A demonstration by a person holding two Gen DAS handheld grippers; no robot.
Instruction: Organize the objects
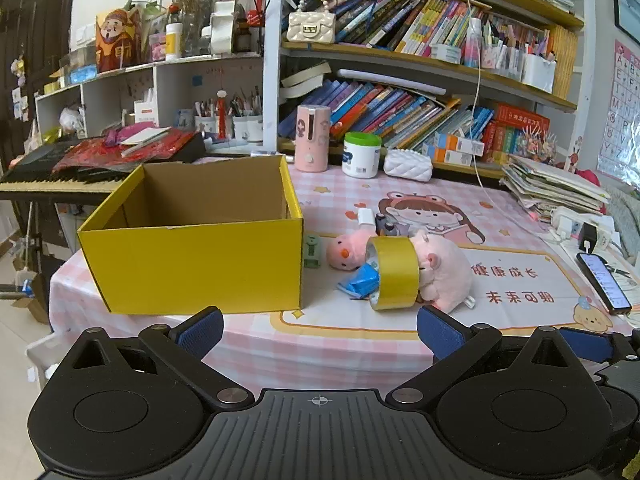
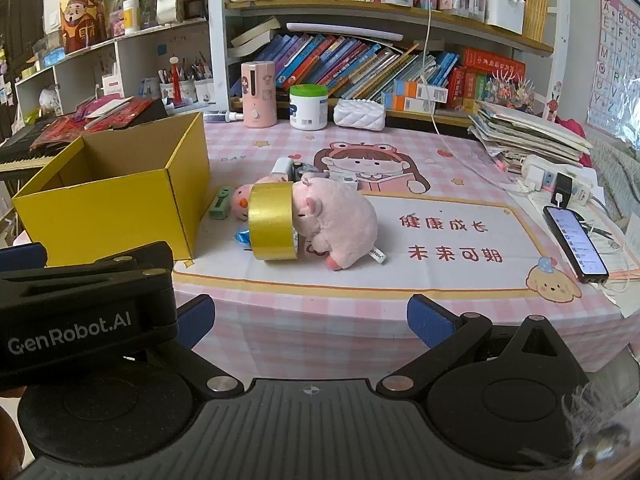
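Note:
An open yellow cardboard box (image 1: 192, 264) (image 2: 108, 208) stands on the table's left, and I see nothing inside it. To its right lies a small heap: a gold tape roll (image 1: 394, 274) (image 2: 272, 222) on edge, a pink plush pig (image 1: 444, 272) (image 2: 340, 220), a smaller pink plush (image 1: 346, 254) (image 2: 242, 200), a blue packet (image 1: 360, 282), a green stapler-like item (image 1: 312, 250) (image 2: 220, 202) and a white charger (image 1: 366, 216) (image 2: 282, 166). My left gripper (image 1: 320, 332) is open and empty before the table's front edge. My right gripper (image 2: 312, 320) is open and empty too, beside the left gripper's body (image 2: 80, 316).
A phone (image 1: 604, 282) (image 2: 576, 240) lies at the right edge near a power strip (image 2: 556, 180) and a paper stack (image 2: 528, 128). A pink dispenser (image 2: 258, 94), a white jar (image 2: 308, 106) and a white pouch (image 2: 360, 114) stand at the back below bookshelves. A keyboard (image 1: 52, 180) sits left.

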